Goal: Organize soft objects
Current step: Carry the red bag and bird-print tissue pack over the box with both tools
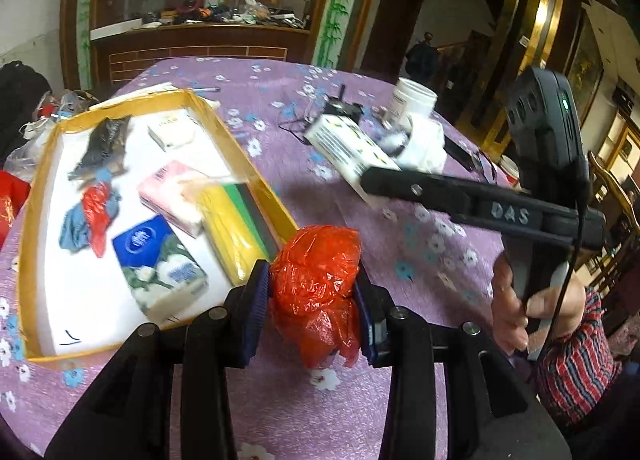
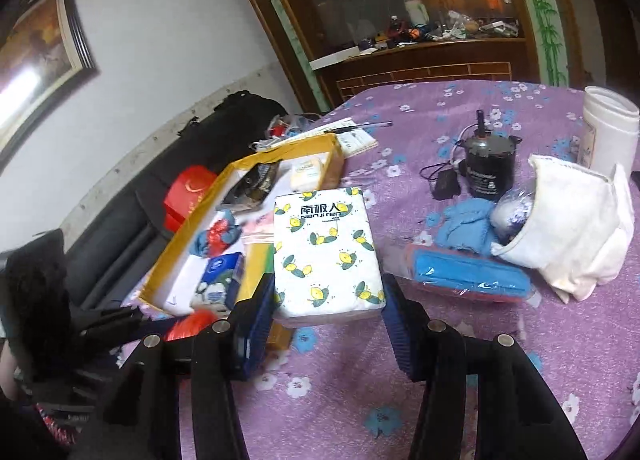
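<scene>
My left gripper point(image 1: 314, 292) is shut on a crumpled red plastic bag point(image 1: 316, 272), held above the purple tablecloth just right of the yellow-rimmed box point(image 1: 40, 180). The box holds a blue tissue pack point(image 1: 160, 264), a pink tissue pack point(image 1: 172, 196), a yellow-green sponge pack point(image 1: 236, 220), a small white pack point(image 1: 172, 132) and crumpled bags. My right gripper point(image 2: 328, 300) is shut on a white lemon-print tissue pack point(image 2: 324, 248), held in the air over the table beside the box point(image 2: 188, 228). The pack also shows in the left wrist view point(image 1: 348, 148).
On the table to the right lie a white cloth point(image 2: 580, 232), a blue cloth point(image 2: 468, 228), a blue sponge pack point(image 2: 468, 276), a black motor point(image 2: 488, 168) and a white jar point(image 2: 608, 128). A pen and papers point(image 2: 356, 132) lie behind the box.
</scene>
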Tool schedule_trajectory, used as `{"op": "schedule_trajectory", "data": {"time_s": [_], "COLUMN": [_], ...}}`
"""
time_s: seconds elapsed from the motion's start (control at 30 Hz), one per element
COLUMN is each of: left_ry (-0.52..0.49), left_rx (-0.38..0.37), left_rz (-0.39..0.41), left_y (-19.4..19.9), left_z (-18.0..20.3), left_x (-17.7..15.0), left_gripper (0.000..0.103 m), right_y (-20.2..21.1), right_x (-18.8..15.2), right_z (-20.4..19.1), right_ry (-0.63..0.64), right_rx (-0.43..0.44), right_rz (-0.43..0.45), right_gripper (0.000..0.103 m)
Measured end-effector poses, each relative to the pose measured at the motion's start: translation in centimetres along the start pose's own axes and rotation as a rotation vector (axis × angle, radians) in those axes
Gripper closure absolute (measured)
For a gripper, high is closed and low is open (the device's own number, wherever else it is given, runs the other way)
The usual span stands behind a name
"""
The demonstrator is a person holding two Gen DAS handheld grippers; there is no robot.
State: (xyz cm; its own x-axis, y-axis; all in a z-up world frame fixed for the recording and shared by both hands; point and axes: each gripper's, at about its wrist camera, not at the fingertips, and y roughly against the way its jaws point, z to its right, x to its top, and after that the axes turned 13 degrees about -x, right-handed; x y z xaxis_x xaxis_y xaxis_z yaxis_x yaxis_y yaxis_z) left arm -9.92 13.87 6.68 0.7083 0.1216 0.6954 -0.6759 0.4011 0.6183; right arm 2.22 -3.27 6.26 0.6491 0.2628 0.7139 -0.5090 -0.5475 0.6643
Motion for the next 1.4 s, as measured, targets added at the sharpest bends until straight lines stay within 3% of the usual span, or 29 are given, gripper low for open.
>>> {"op": "schedule_trajectory", "data": {"time_s": [0.27,0.5,0.7,1.0,1.4], "left_ry": [0.055,0.131,0.201,0.229,0.215], "left_rx": [0.083,0.138,0.216,0.263,0.246], "left_rz": [0.075,0.103,0.111,0.078,0.037], "left_y": [2.7,4.1,4.9,4.0,2.6], "left_z": [-3.5,-7.7,-11.4,-13.6,-14.4], "left_x": [1.3,1.3,0.9,-0.2,-0.1], "left_gripper": [0.066,0.066,0.066,0.066,0.066], "right_y": [0.2,-0.5,-0.5,-5.3,-13.3], "right_x": [-0.1,0.0,1.2,4.8,6.8], "right_z": [-0.3,-0.4,-2.4,-7.3,-11.8], "right_ry": [-0.005,-0.068,-0.083,-0.029,0.042], "right_rx": [0.054,0.179,0.192,0.081,-0.07], "right_rz": [0.001,-0.056,-0.08,-0.135,-0.175], "right_gripper": [0.051,0.05,0.05,0.049,0.05]}}
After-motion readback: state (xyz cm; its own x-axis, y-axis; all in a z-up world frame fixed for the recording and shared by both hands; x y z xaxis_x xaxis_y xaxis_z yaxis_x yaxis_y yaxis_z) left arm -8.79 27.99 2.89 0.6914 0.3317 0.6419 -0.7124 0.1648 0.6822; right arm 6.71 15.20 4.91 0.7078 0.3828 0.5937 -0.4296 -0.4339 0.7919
